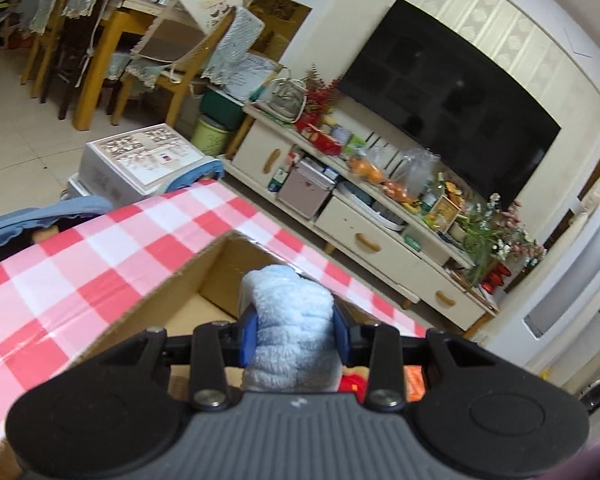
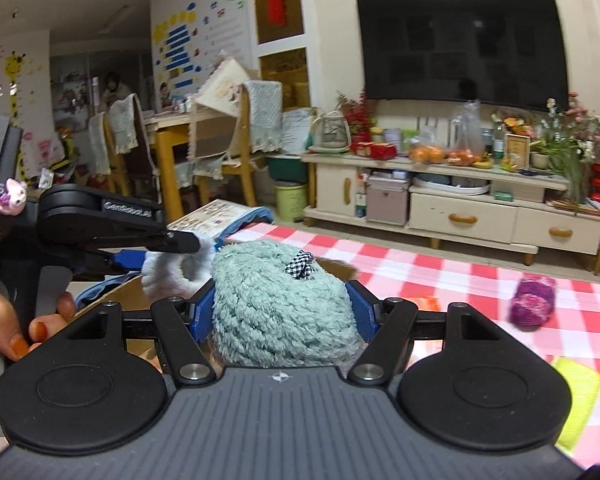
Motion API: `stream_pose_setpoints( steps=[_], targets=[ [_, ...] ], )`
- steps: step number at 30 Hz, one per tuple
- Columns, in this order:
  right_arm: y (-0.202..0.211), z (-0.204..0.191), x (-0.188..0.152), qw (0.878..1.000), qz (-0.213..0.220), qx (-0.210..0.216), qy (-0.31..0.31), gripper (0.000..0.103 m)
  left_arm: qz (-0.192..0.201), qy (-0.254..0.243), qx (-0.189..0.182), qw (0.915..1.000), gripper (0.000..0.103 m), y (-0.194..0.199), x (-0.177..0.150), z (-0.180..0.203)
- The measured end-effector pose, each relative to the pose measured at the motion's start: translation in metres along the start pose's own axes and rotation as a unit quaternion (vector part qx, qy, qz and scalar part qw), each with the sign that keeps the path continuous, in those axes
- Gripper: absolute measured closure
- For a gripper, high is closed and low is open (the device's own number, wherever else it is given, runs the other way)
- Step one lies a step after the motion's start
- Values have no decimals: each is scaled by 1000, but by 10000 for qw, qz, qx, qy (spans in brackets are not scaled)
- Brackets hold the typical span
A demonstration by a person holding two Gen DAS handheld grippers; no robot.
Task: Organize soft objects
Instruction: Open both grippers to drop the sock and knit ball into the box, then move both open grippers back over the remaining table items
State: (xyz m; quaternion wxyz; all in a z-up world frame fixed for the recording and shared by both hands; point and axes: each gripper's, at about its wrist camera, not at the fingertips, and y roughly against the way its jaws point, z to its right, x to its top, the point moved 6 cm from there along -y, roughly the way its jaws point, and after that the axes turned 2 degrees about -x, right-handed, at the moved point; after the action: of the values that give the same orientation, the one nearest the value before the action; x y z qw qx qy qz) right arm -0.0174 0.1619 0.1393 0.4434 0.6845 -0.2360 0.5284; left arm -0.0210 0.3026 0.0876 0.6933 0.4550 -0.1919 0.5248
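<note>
Two fluffy bundles are riding in the grippers at once. The left gripper [image 1: 294,330] is squeezing a pale blue fuzzy roll [image 1: 290,320] between its blue pads, fingers pinched fairly close, and it is hovering over an open cardboard box [image 1: 188,280] that is sitting on the red-and-white checked tablecloth [image 1: 80,264]. The right gripper [image 2: 280,308] is clamping a bigger teal fuzzy bundle [image 2: 276,308] with a small checked bow [image 2: 299,266] on top, its fingers spread wide around the bulk.

Both pieces are looking light, squashy and unbreakable; the pile is giving under the pads, so a grip across the thick middle is probably holding best, while a pinch at a loose edge may let the roll unfurl or slip out.

Each camera is adding something. The left wrist view is showing the inside of the box, with something red and orange lying low behind the fingers, too hidden to name. The right wrist view is showing the other gripper from the side, a person's hand [image 2: 4,320] on its handle, a purple fuzzy roll [image 2: 532,300] waiting further along the cloth, and a yellow-green cloth [image 2: 580,400] near the edge.
</note>
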Motion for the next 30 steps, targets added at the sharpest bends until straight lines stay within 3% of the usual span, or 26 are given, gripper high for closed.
stream_pose_setpoints(
  steps=[6, 9, 12, 13, 17, 26, 30],
  targets=[
    [-9, -14, -3, 9997, -154, 185, 52, 17, -57, 72, 170, 9998, 66, -4, 2, -14],
    [-12, -19, -5, 9992, -261, 288, 71, 5, -116, 78, 223, 9997, 64, -7, 2, -18],
    [-8, -21, -6, 9992, -243, 305, 62, 3, -165, 63, 334, 9993, 52, -9, 1, -22],
    [-6, -21, -6, 9994, -228, 261, 56, 3, -164, 38, 362, 9992, 43, -8, 1, -22],
    [4, -12, -8, 9997, -154, 140, -113, 2, -78, -65, 454, 9989, 30, -4, 1, -19],
    [29, 20, -27, 9978, -86, -311, -574, 1, -94, -332, 426, 9985, 16, -3, -5, -4],
    [35, 28, -35, 9963, -97, -434, -735, 0, -115, -470, 408, 9980, 15, -3, -8, 4]
  ],
)
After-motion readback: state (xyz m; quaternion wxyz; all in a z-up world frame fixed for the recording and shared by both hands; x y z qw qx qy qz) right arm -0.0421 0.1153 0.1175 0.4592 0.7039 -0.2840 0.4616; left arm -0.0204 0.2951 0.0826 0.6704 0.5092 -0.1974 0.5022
